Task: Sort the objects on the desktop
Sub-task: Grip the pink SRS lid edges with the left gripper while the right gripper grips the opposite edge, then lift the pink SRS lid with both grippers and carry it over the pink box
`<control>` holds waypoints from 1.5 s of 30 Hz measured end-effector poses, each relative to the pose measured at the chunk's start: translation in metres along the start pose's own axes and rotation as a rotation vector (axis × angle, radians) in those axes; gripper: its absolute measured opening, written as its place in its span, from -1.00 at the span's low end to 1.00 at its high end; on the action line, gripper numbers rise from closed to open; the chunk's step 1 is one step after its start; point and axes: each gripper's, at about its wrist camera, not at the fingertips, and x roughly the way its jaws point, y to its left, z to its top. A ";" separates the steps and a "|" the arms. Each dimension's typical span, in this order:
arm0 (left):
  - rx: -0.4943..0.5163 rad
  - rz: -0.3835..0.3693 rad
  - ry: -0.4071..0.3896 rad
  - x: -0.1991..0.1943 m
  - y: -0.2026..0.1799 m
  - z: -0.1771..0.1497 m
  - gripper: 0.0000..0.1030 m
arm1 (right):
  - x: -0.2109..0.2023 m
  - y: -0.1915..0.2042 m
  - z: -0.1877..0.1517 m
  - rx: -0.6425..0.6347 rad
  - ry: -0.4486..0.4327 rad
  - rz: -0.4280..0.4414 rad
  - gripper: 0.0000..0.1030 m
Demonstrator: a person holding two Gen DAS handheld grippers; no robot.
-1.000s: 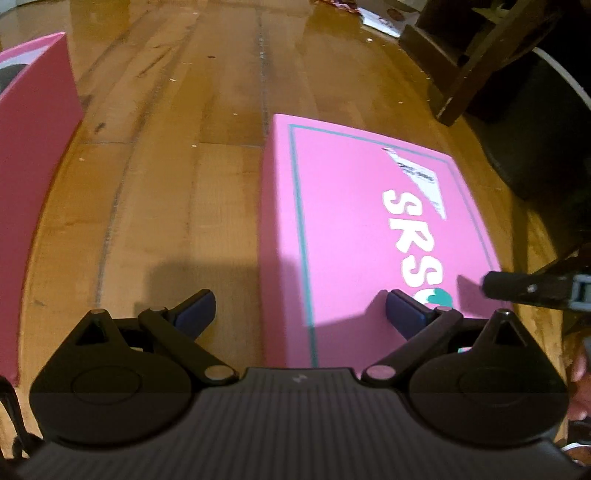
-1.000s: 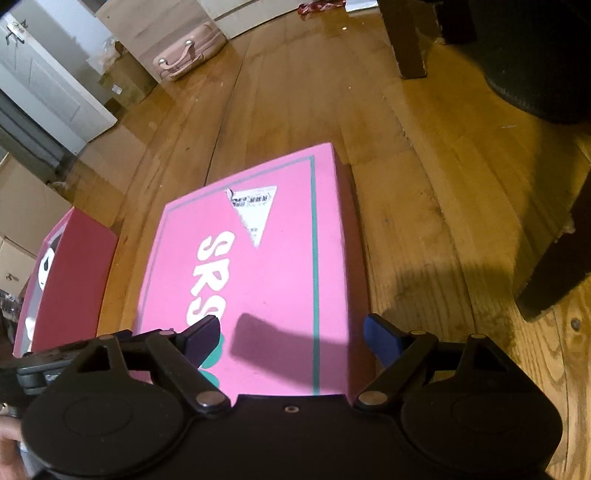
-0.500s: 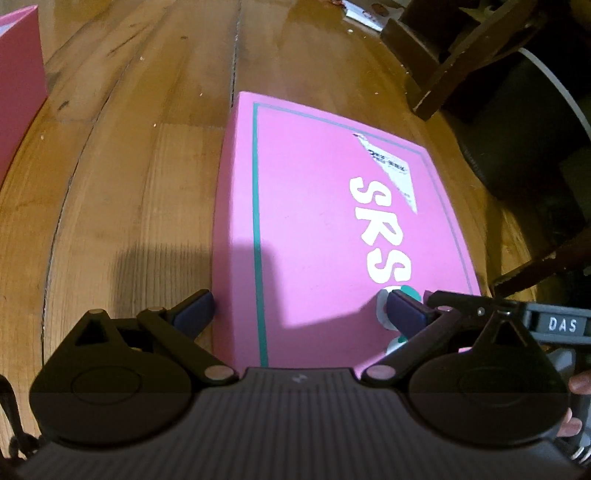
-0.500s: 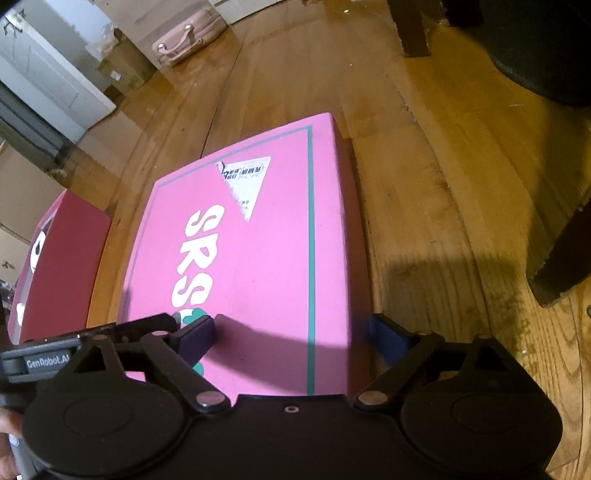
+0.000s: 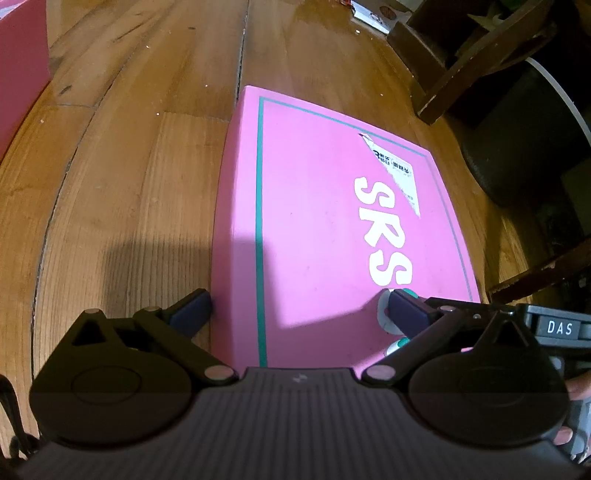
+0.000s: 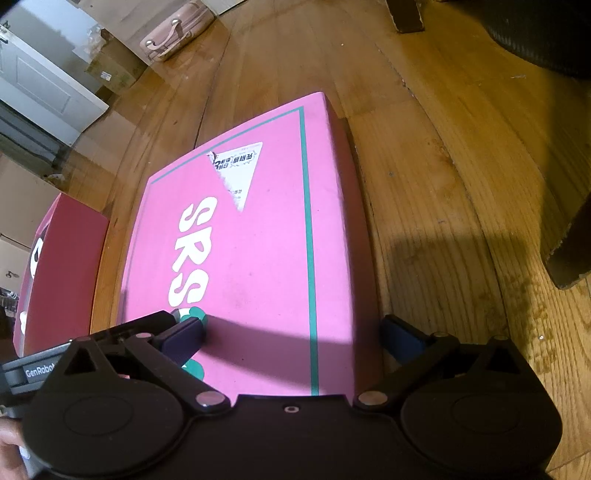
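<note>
A flat pink box (image 5: 317, 229) with a teal border and white "SRS" lettering lies on the wooden floor; it also shows in the right wrist view (image 6: 251, 258). My left gripper (image 5: 299, 312) is open and straddles the box's near left corner, one finger beside its left edge, the other over its top. My right gripper (image 6: 299, 334) is open and straddles the near right corner, one finger over the top, the other beside the right edge. Each gripper's body shows at the edge of the other's view.
A second, darker pink box (image 6: 62, 273) stands to the left; its side shows in the left wrist view (image 5: 18, 70). Dark wooden furniture legs (image 5: 461, 66) and a black round object (image 5: 524, 140) lie to the right. Cardboard boxes and a pink bag (image 6: 173, 31) are far back.
Both grippers have moved in over the pink box's near corners, left gripper shifting left so its left finger now sits beside the box's left edge. The box has not visibly moved.
</note>
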 end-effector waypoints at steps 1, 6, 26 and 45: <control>0.001 0.003 -0.004 0.000 -0.001 -0.001 1.00 | 0.000 0.000 0.001 -0.006 -0.001 -0.001 1.00; 0.019 0.030 0.076 0.006 -0.010 0.017 1.00 | 0.003 0.000 0.010 0.008 0.017 -0.001 1.00; 0.121 0.054 0.122 -0.024 -0.037 0.025 1.00 | -0.030 0.003 -0.004 0.126 -0.056 0.017 1.00; 0.243 0.217 0.109 -0.097 -0.060 0.060 1.00 | -0.050 0.045 -0.012 0.235 -0.104 0.161 0.98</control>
